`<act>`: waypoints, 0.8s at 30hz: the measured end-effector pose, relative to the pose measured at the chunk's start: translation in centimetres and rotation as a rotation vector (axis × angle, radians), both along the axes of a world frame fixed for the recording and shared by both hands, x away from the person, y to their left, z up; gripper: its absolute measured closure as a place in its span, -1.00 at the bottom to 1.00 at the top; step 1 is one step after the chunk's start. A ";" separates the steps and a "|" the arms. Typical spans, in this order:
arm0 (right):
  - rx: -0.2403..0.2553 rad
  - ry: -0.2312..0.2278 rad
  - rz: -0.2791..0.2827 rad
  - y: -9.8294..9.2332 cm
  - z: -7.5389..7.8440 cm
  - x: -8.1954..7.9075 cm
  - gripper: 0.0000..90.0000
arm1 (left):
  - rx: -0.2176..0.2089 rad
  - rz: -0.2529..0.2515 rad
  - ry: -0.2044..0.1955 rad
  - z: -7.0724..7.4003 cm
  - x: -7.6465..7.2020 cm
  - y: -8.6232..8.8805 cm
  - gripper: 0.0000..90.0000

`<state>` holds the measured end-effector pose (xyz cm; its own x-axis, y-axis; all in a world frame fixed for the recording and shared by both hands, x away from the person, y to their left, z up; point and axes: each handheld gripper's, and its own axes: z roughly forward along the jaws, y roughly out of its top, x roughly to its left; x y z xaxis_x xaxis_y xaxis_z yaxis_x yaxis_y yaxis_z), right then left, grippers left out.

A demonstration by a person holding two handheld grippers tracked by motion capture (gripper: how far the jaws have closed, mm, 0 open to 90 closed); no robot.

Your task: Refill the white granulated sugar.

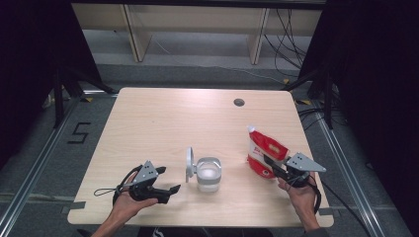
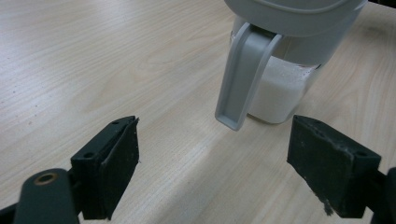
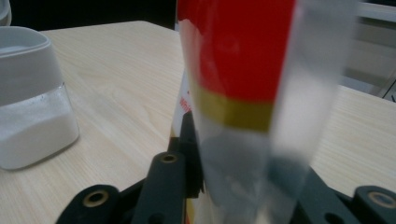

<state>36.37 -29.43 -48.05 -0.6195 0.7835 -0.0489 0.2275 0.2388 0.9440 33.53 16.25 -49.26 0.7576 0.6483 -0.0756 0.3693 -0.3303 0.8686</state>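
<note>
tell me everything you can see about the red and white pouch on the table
The red and white plastic refill pouch has a red upper body with a yellow band, a white corner spout pointing up and away from the person, and a clear, glossy lower edge. It looks soft and partly filled. It leans tilted on the light wooden table, to the right of the container. The right tool has the pouch's lower edge between its jaws.

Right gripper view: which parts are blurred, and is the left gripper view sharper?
Right gripper view: the red pouch between the tongs is too close and soft, the jar clearer. Left gripper view: sharper, wood grain and tongs crisp.
</note>
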 end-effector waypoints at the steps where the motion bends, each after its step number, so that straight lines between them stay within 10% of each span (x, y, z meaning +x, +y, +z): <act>1: -0.007 -0.016 -0.006 -0.2 0.0 0.0 0.56 | 0.003 0.000 0.000 0.0 0.0 0.0 -0.64; 15: 0.089 0.057 -0.066 -1.4 0.3 -1.7 -0.59 | 0.002 0.002 0.002 0.0 0.0 0.0 -0.64; 24: 0.086 0.164 -0.139 -1.3 0.2 -3.5 -0.66 | -0.015 0.026 0.014 0.2 -0.2 0.1 -0.64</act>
